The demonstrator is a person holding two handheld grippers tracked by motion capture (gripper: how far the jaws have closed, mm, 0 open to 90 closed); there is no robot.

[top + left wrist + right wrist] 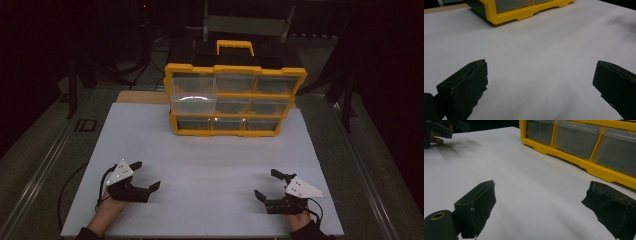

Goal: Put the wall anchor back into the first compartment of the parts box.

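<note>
Yellow drawer cabinet [234, 100] with clear drawers in three rows of three and a yellow carrying handle [235, 46] on top, standing upright at the 12 o'clock end of the white table [210, 165]; the left drawer of its middle row [194, 104] sits slightly forward of its neighbours. Left gripper [146, 175] at about 8 o'clock on the table, held in the person's left hand [107, 207], jaws spread wide with nothing between them. Right gripper [266, 184] at about 4 o'clock, in the right hand [300, 220], jaws likewise wide apart and empty. Both grippers lie well apart from the cabinet and from each other, with bare white surface between. In the right gripper view the cabinet's bottom row of drawers [576, 138] appears at 1 o'clock beyond the jaws.
</note>
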